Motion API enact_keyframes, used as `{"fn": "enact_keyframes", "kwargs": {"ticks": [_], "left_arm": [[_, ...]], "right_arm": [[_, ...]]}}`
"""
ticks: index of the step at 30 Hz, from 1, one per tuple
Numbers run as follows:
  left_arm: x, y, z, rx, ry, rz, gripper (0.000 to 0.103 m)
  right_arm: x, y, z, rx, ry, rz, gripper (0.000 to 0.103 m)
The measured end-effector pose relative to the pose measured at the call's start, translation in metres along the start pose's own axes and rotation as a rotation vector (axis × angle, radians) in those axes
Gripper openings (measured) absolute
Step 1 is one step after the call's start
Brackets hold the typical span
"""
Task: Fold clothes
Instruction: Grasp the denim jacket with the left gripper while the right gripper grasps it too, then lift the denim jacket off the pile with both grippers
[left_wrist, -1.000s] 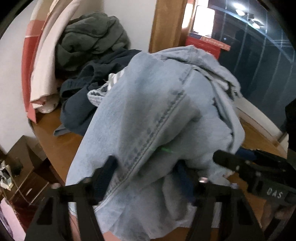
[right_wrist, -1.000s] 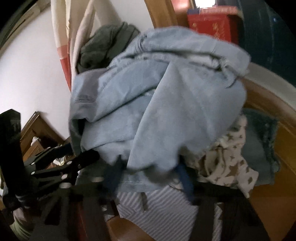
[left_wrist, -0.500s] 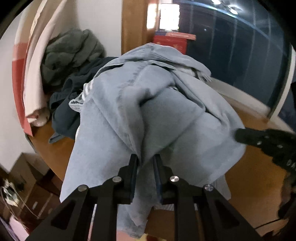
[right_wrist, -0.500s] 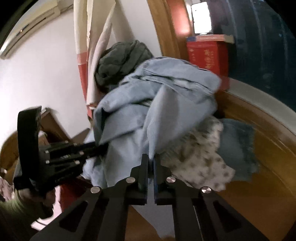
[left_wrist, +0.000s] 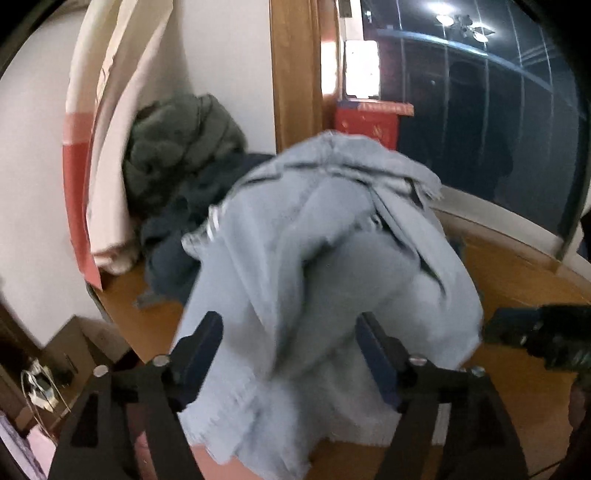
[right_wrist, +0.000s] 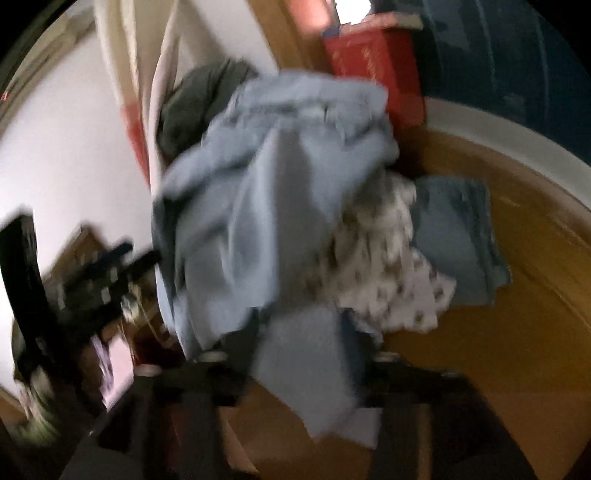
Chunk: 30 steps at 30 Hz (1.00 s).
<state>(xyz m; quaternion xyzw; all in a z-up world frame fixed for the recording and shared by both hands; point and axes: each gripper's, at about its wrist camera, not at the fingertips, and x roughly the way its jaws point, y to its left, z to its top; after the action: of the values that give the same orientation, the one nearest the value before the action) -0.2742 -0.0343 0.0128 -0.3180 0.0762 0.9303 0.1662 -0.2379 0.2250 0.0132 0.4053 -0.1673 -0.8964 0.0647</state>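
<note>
- Wooden table by a dark window; clothes are piled at its back against a white wall, both views motion-blurred.
- Light-blue denim is the biggest item, crumpled in a tall heap on the pile, near end draping over the table edge toward both grippers.
- Its long axis runs roughly away from the cameras, high at the far end, low near.
- Other clothes: green bundle and navy garment behind left; star-print cloth and a blue-grey piece lying flat to the right.
- Left gripper: fingers spread wide, denim sagging between them, nothing pinched.
- Right gripper: fingers look apart with denim hanging between; blur hides whether cloth is caught.
- Denim lies straight ahead of both; the left seems nearer to its hanging edge.
</note>
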Motion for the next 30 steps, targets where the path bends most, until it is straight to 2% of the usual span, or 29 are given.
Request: {"fn": "enact_keyframes", "kwargs": {"ticks": [3, 5, 7, 8, 9, 10, 12, 19, 26, 30], "left_arm": [[0.019, 0.004, 0.009, 0.005, -0.003, 0.03, 0.075], [0.031, 0.008, 0.01, -0.019, 0.02, 0.024, 0.075], [0.042, 0.015, 0.011, -0.046, 0.032, 0.006, 0.075], [0.042, 0.016, 0.008, -0.051, 0.031, 0.006, 0.058], [0.045, 0.016, 0.007, -0.046, 0.043, 0.01, 0.023], [0.047, 0.017, 0.007, -0.043, 0.053, 0.01, 0.017], [0.044, 0.02, 0.004, -0.052, 0.055, -0.026, 0.005], [0.001, -0.004, 0.003, 0.045, -0.004, -0.168, 0.004], [-0.023, -0.038, -0.013, 0.143, -0.004, -0.252, 0.004], [-0.019, -0.026, -0.018, 0.081, 0.012, -0.243, 0.008]], "right_arm": [[0.015, 0.008, 0.029, -0.033, -0.021, -0.001, 0.055], [0.037, 0.011, 0.044, -0.064, 0.019, -0.055, 0.056], [0.062, 0.01, 0.051, -0.069, 0.079, -0.071, 0.056], [0.075, 0.009, 0.053, -0.068, 0.112, -0.075, 0.052], [0.085, 0.006, 0.053, -0.061, 0.136, -0.056, 0.022], [0.093, 0.003, 0.052, -0.05, 0.156, -0.023, 0.006], [0.095, 0.001, 0.048, -0.051, 0.151, -0.007, 0.004], [0.046, -0.003, 0.032, -0.14, 0.055, -0.015, 0.002], [0.02, -0.015, 0.005, -0.173, 0.083, -0.063, 0.002], [0.022, -0.011, 0.013, -0.227, 0.101, -0.097, 0.004]]}}
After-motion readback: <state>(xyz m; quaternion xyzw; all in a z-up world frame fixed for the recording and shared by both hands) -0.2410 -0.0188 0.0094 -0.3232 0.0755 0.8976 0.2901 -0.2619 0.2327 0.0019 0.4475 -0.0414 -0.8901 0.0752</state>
